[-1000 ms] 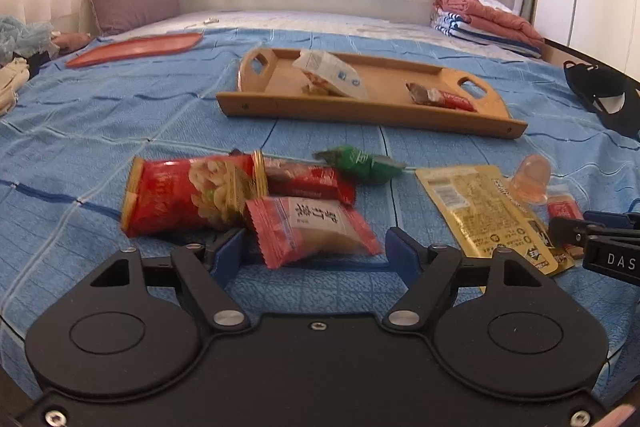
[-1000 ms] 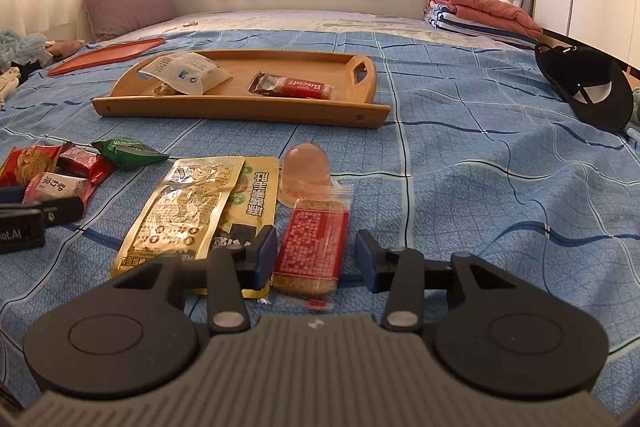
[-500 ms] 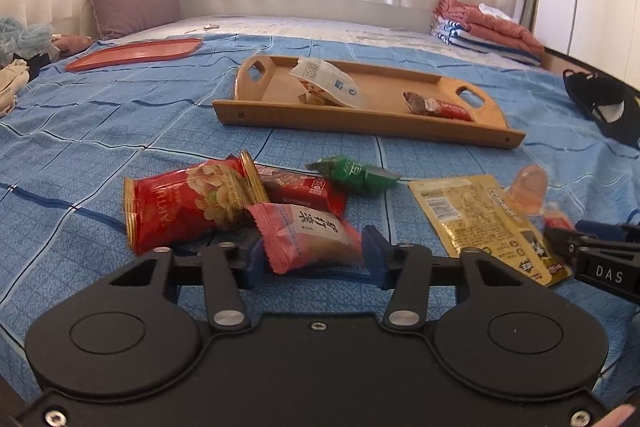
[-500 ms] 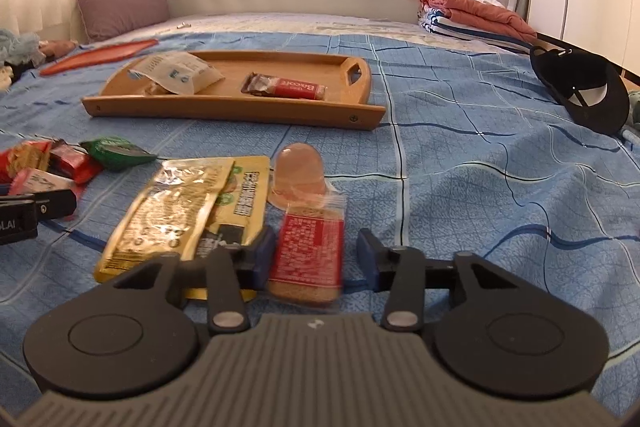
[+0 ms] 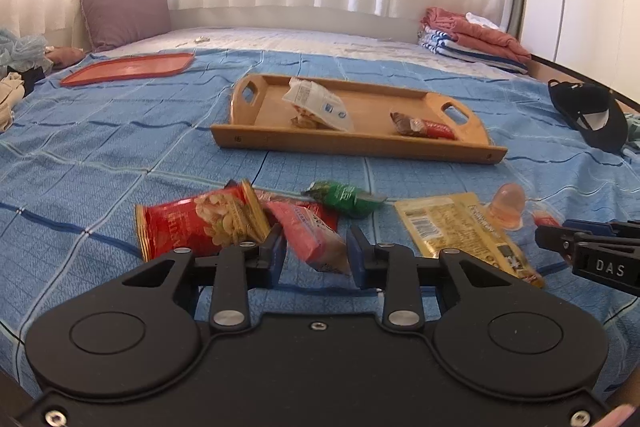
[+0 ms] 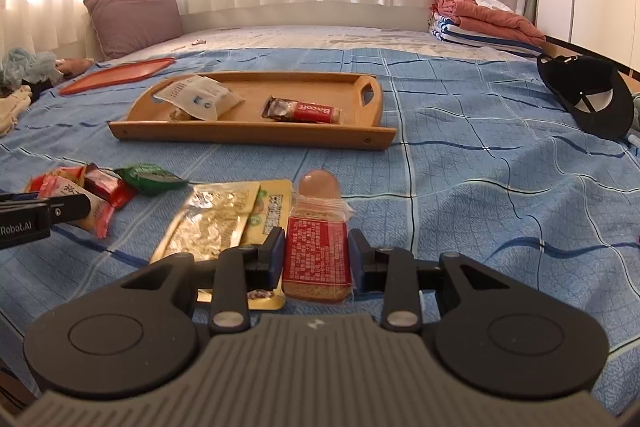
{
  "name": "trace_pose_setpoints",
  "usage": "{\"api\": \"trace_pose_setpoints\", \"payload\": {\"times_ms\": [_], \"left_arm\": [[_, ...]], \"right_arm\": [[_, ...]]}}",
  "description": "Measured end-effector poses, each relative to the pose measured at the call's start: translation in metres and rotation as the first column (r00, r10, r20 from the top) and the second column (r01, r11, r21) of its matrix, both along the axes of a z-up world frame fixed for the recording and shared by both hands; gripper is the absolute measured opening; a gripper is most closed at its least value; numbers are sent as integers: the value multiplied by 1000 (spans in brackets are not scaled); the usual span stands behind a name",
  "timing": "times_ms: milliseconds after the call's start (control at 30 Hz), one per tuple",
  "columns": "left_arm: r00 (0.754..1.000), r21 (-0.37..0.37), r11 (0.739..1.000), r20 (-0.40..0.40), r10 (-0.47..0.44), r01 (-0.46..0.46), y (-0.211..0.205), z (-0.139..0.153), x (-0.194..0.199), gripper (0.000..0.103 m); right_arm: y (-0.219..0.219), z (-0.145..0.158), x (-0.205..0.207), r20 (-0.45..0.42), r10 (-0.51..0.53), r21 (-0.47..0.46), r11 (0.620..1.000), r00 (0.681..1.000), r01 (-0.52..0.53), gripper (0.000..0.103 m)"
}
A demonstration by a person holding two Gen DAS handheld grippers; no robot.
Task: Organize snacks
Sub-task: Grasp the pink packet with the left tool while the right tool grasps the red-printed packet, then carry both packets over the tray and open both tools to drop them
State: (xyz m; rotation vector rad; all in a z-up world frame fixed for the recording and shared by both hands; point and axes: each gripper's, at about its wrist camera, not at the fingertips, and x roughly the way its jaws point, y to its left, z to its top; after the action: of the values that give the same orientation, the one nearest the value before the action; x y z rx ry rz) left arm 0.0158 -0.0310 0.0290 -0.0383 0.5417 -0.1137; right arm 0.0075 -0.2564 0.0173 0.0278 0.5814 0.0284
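Note:
In the left wrist view my left gripper (image 5: 316, 249) has its jaws closing on a pink snack packet (image 5: 308, 239), which sits tilted between the pads, off the blue bedspread. Beside it lie a red peanut bag (image 5: 196, 223), a green packet (image 5: 344, 197), a yellow pouch (image 5: 452, 227) and a jelly cup (image 5: 508, 205). My right gripper (image 6: 316, 243) is shut on a clear packet with a red label (image 6: 316, 267). Farther back, the wooden tray (image 5: 360, 147) holds a white packet (image 5: 316, 103) and a Biscoff bar (image 6: 308, 111).
An orange tray (image 5: 128, 69) lies at the far left of the bed. A black cap (image 5: 588, 115) rests at the right edge. Folded clothes (image 5: 472, 35) and a mauve pillow (image 5: 122, 9) are at the back by the curtains.
Both pairs of jaws narrowed onto their packets. The pink packet and the red-labelled packet have each come up a little off the bedspread with the grippers.

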Motion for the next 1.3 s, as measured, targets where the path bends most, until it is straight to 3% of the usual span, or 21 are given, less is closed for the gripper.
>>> {"api": "trace_pose_setpoints", "payload": {"times_ms": [300,700,933,1300], "left_arm": [[998,9,999,40,-46,46,2,37,16,28],[998,-16,998,26,-60,61,22,87,94,28],[998,-79,996,-52,-38,33,38,83,162,28],[990,-86,996,-139,2,-14,49,51,242,28]], "right_arm": [[-1,22,22,16,19,21,1000,1000,-20,39],[-11,60,89,7,33,51,998,999,-34,39],[-16,62,137,-53,43,75,996,998,-39,39],[-21,50,204,-135,11,88,996,991,1,39]]}}
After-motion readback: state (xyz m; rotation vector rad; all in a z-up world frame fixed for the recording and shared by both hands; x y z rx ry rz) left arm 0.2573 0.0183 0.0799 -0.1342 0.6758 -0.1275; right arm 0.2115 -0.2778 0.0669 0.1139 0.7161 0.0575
